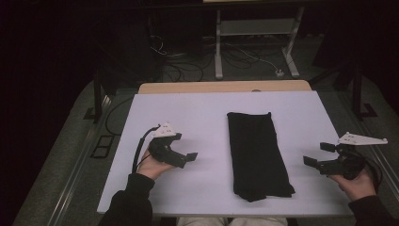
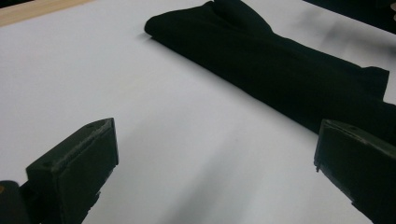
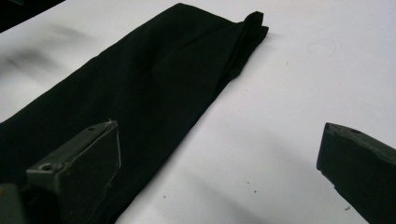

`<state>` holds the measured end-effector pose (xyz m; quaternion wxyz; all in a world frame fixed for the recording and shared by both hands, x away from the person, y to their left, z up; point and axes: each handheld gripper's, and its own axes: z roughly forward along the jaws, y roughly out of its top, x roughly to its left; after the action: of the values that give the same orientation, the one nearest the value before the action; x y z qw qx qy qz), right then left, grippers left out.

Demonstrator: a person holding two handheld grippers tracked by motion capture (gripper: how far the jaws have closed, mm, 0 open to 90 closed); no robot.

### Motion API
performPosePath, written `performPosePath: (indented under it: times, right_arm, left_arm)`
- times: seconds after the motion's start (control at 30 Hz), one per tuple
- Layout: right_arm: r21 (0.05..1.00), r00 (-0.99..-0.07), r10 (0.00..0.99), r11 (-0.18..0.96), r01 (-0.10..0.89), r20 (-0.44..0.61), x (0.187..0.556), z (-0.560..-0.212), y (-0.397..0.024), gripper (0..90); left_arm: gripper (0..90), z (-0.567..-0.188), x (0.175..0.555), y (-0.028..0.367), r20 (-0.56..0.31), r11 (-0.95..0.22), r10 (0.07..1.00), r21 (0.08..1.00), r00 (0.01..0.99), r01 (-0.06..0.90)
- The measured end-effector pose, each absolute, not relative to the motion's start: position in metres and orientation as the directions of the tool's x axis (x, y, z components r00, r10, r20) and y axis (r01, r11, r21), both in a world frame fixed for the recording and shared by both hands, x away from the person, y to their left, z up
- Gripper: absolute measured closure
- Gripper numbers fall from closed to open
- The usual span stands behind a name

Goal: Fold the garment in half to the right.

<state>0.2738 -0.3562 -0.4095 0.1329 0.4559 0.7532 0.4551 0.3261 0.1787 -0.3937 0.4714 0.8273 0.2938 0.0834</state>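
Observation:
A black cloth (image 1: 256, 154), folded into a long strip, lies lengthwise on the white table top (image 1: 197, 117), a little right of centre. My left gripper (image 1: 185, 149) hovers to the cloth's left, jaws wide apart and pointing toward it, nothing between them. My right gripper (image 1: 316, 153) is held to the cloth's right, also open and empty, aimed back at the cloth. In the left gripper view the cloth (image 2: 280, 60) runs across the upper right beyond my left gripper (image 2: 215, 158). In the right gripper view the cloth (image 3: 140, 88) lies just behind the left-hand jaw of my right gripper (image 3: 219, 163).
A wooden strip (image 1: 226, 86) edges the table's far side. Beyond it on the dark floor stand a metal frame's legs (image 1: 219, 47) and loose cables (image 1: 179, 66). The white surface has bare room left and right of the cloth.

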Motion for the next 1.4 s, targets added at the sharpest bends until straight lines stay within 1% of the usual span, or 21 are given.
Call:
performPosePath:
  times: [0.53,1.1,1.23,1.33,1.4]
  right_arm:
    - [0.806,-0.551,0.807,0.175,0.566,0.212,0.274,-0.410,-0.355,0.0]
    - [0.801,-0.554,0.804,0.180,0.572,0.215,0.274,-0.411,-0.353,0.0]
    - [0.802,-0.556,0.803,0.181,0.570,0.214,0.275,-0.411,-0.353,0.0]
    - [0.801,-0.559,0.801,0.182,0.570,0.215,0.276,-0.411,-0.352,0.0]
    - [0.802,-0.560,0.801,0.186,0.568,0.212,0.276,-0.411,-0.351,0.0]
  left_arm:
    - [0.0,-0.396,0.312,0.213,-0.142,-0.345,0.603,0.841,0.785,0.418]
    - [0.0,-0.399,0.298,0.258,-0.162,-0.259,0.673,0.862,0.722,0.435]
    - [0.0,-0.404,0.295,0.271,-0.161,-0.234,0.705,0.867,0.691,0.440]
    - [0.0,-0.407,0.292,0.279,-0.144,-0.237,0.724,0.866,0.674,0.440]
    - [0.0,-0.409,0.291,0.284,-0.157,-0.223,0.731,0.865,0.664,0.450]
